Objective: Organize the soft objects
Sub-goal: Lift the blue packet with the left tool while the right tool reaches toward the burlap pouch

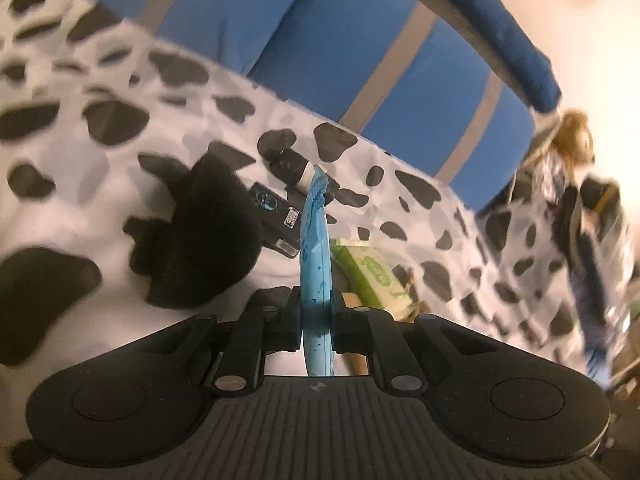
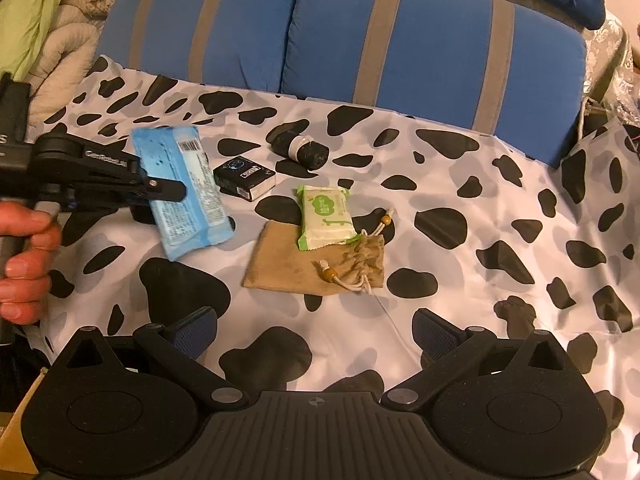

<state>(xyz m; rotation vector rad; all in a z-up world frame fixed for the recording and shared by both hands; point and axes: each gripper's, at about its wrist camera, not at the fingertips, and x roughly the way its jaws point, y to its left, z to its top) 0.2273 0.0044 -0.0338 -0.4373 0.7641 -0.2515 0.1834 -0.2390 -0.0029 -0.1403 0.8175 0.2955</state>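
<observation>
The left gripper (image 2: 176,192) clamps its fingers on the blue pack (image 2: 182,188), lifted off the spotted cloth (image 2: 460,184), while the right gripper (image 2: 316,330) hovers open near the green pack (image 2: 326,216) on the pouch (image 2: 288,264).

A home, likely a living room or bedroom: blue cushions (image 2: 400,36) with grey stripes back a cow-print sheet (image 2: 460,184), and a quilted beige blanket (image 2: 60,60) lies bunched at the far left.
</observation>
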